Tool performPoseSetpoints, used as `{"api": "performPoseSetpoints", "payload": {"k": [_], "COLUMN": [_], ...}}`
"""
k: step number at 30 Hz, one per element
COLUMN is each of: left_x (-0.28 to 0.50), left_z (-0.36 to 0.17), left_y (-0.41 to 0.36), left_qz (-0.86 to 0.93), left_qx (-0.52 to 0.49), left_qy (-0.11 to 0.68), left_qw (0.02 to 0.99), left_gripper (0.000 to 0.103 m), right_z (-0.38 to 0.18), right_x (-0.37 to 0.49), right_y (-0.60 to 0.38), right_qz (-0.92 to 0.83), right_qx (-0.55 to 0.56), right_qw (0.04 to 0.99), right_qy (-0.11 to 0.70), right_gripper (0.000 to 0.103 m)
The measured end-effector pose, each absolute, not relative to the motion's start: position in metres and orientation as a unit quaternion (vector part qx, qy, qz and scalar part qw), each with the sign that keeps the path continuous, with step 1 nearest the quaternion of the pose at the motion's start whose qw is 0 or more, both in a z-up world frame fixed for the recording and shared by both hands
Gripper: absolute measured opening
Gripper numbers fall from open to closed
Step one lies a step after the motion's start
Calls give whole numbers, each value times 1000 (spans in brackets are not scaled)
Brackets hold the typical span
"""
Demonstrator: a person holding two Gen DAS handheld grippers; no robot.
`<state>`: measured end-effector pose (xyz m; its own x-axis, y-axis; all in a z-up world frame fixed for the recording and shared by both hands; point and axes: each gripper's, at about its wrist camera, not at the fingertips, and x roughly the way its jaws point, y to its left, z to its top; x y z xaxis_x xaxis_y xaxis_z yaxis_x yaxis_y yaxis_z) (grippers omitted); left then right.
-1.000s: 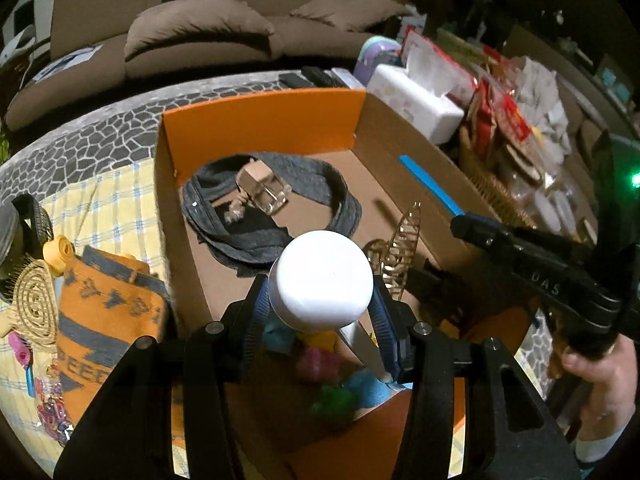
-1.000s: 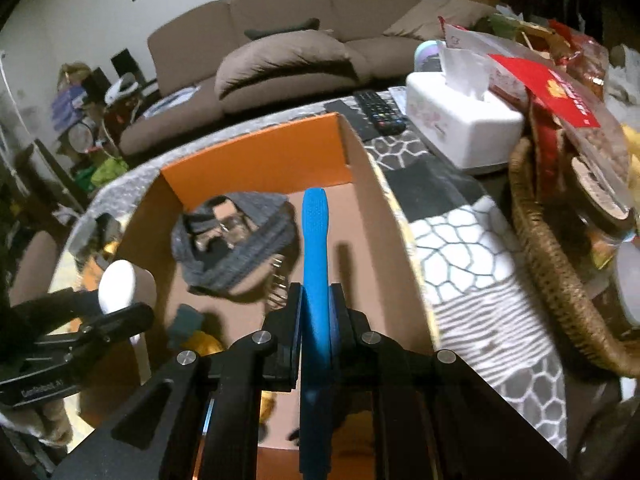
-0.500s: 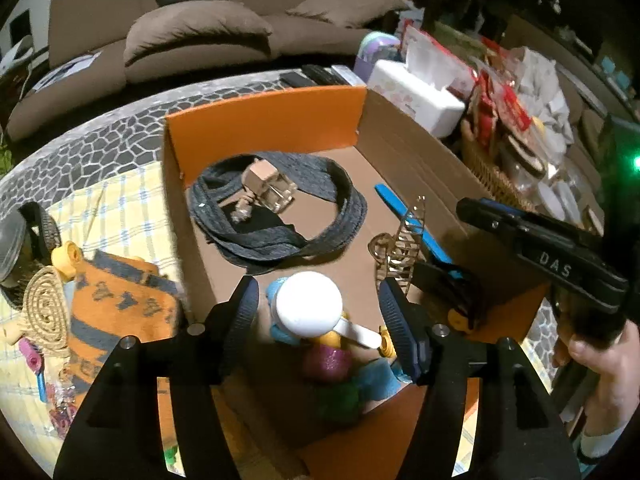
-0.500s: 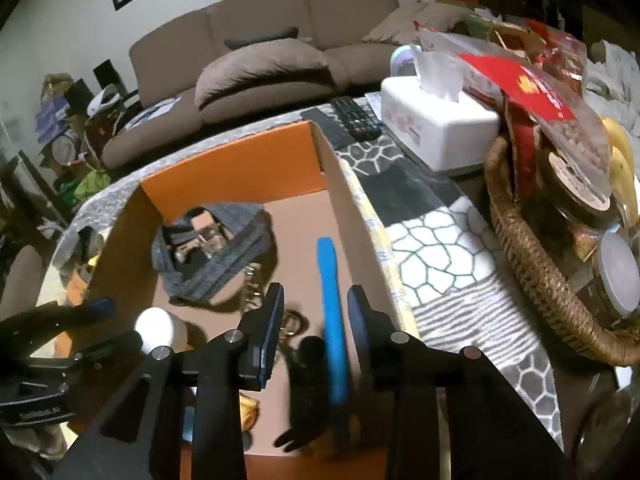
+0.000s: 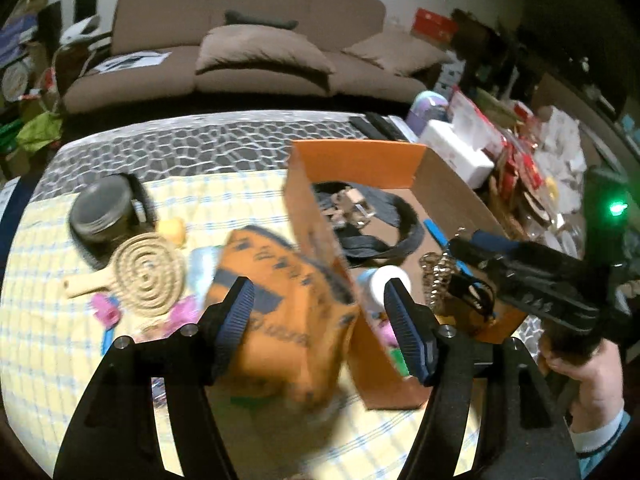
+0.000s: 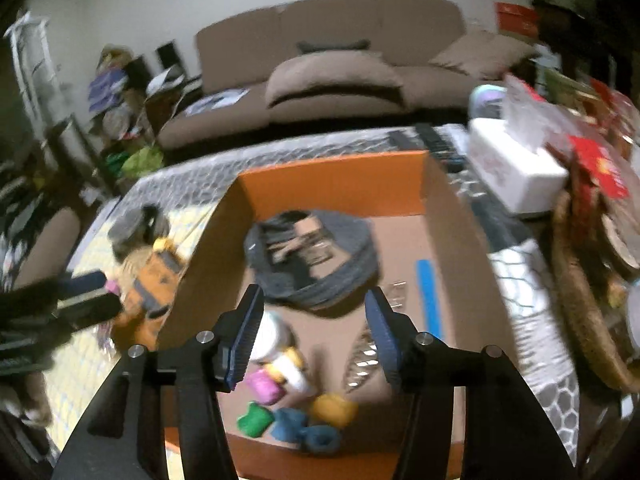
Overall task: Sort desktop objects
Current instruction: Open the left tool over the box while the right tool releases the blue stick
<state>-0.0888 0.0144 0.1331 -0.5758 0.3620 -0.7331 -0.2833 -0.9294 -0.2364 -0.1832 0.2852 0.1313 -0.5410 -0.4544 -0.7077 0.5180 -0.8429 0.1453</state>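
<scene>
My left gripper hangs over the orange patterned cloth just left of the orange cardboard box. Its jaws are opening and grip nothing. The white-capped bottle lies inside the box. My right gripper hovers above the box, its jaws opening with nothing between them. On the box floor lie the blue stick, a grey belt, the bottle, a metal spiral and several small coloured toys.
On the checked cloth to the left lie a woven spiral paddle, a dark jar and small pink pieces. A white tissue box and a wicker basket crowd the right side. A hand holds the right tool.
The left gripper let go of the white-capped bottle into the box and swung left over the orange cloth. The right gripper released the blue stick, which now lies on the box floor, and widened.
</scene>
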Motion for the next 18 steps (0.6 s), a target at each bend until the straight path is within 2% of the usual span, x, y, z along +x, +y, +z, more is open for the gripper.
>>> {"api": "performPoseSetpoints", "payload": {"k": [12,18], "left_x": [-69,-65], "left_z": [125,117], "left_y": [-8,-11], "left_qz": [889,884], "left_qx": [-421,-427], "left_qy": [-46,-56], "left_qw": [176,184], "left_gripper": [65,65], "right_z": [80,69], "right_x": [-190,-186], "right_y": [225,207], "right_qz": [-826,-814], "right_qx": [468,487], "right_qw": [299,280], "right_qy": [90,148], "right_gripper": [54,54]}}
